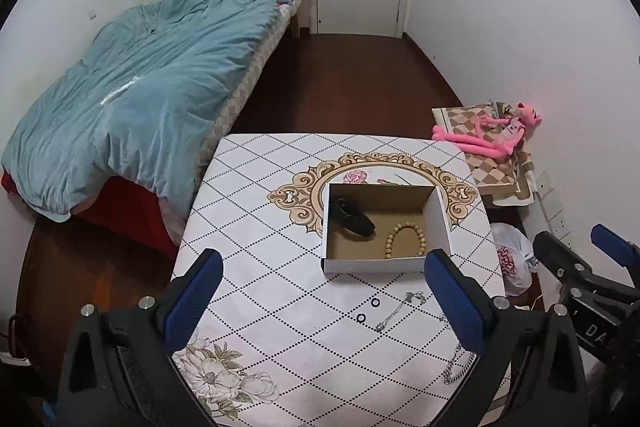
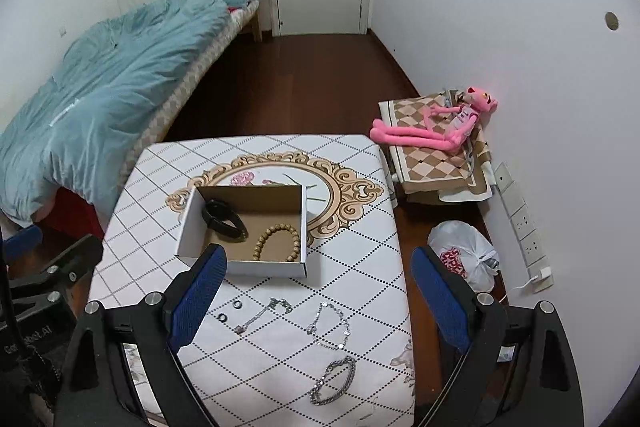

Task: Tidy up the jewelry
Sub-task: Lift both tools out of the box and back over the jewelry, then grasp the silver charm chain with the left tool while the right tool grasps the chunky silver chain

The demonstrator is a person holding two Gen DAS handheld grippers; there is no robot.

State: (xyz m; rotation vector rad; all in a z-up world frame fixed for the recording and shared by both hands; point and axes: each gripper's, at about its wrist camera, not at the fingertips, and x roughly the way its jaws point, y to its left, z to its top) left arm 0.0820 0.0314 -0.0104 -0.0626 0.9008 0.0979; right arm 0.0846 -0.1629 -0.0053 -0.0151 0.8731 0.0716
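Note:
A white cardboard box (image 1: pixel 375 264) (image 2: pixel 188 231) sits on the patterned table and holds a black band (image 1: pixel 354 217) (image 2: pixel 222 217) and a wooden bead bracelet (image 1: pixel 404 239) (image 2: pixel 277 242). In front of it lie two small black rings (image 2: pixel 230 310) (image 1: pixel 368 309), a thin silver chain (image 2: pixel 262 315) (image 1: pixel 400 309), a second silver chain (image 2: pixel 332 323) and a thick silver bracelet (image 2: pixel 334 381) (image 1: pixel 458 367). My left gripper (image 1: pixel 322 297) is open and empty above the table's near edge. My right gripper (image 2: pixel 316 293) is open and empty above the loose jewelry.
A bed with a blue duvet (image 1: pixel 140 87) stands to the left. A pink plush toy (image 2: pixel 436 129) lies on a checkered cloth to the right of the table. A white plastic bag (image 2: pixel 464 255) sits on the floor by the wall sockets.

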